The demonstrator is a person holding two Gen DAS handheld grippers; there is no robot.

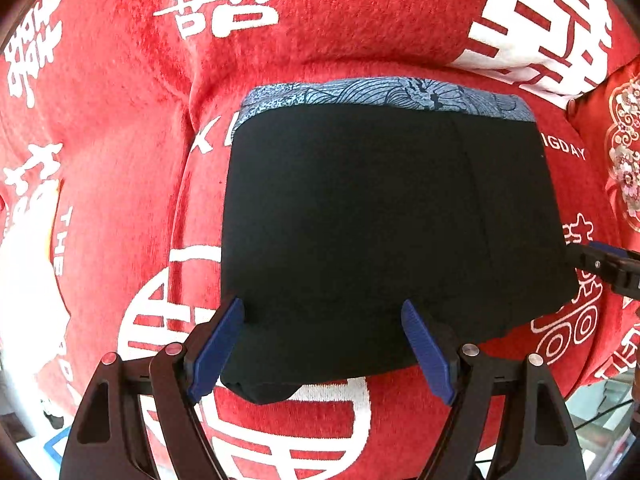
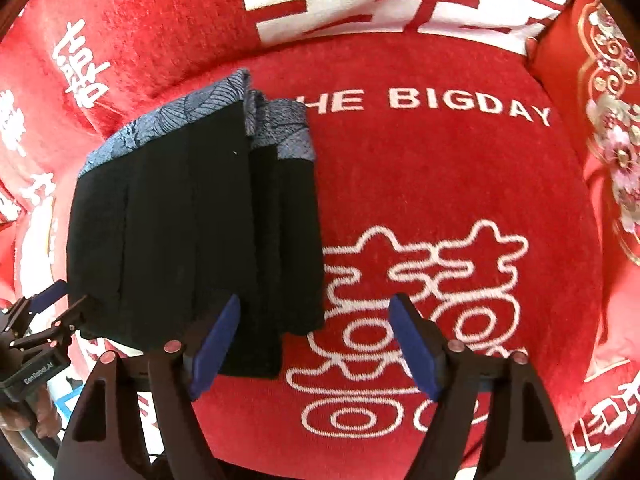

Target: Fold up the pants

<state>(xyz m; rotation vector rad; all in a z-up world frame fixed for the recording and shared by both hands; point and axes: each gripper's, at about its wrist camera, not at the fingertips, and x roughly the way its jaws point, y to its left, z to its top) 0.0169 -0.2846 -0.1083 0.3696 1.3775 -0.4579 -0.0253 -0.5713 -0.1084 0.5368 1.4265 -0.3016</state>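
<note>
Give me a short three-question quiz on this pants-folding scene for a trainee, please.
1. True or false: the left tool is clamped on the black pants.
2. Which colour is the patterned waistband? A) yellow B) blue-grey C) green
3. Fill in: in the right wrist view, the English words on the red cover end in "... ____".

Key
1. False: its blue pads stand apart and press on nothing, with the pants' near edge lying between them.
2. B.
3. BIGDAY. The right tool is open too, beside the folded pants' right edge.
</note>
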